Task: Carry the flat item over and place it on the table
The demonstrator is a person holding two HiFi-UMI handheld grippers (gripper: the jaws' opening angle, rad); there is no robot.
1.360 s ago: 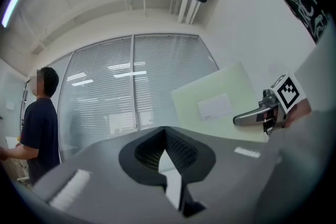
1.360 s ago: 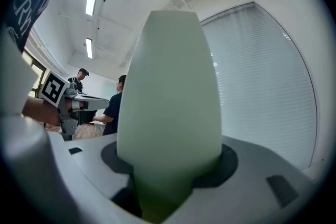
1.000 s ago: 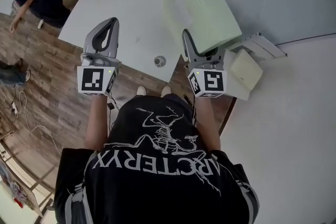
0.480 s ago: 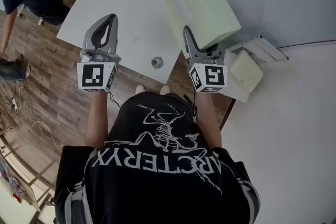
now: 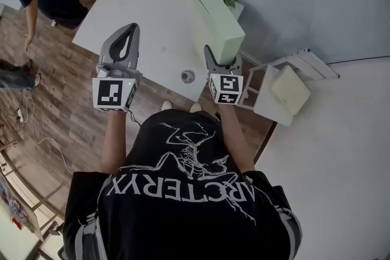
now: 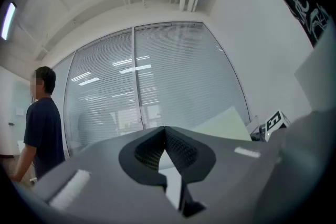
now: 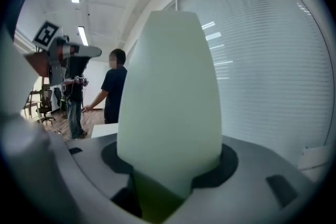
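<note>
Board [image 5: 217, 26], pale green and flat, stands on edge, pinched at its near end by the right gripper [image 5: 213, 58] over the right edge of the white table [image 5: 152, 15]. Only the head view shows that table. The right gripper view shows the board filling the gap between the jaws (seated deep). The left gripper [image 5: 130, 33] hovers over the table's near edge. Its own view shows the jaws pressed together on nothing, with window blinds [image 6: 157, 71] beyond.
</note>
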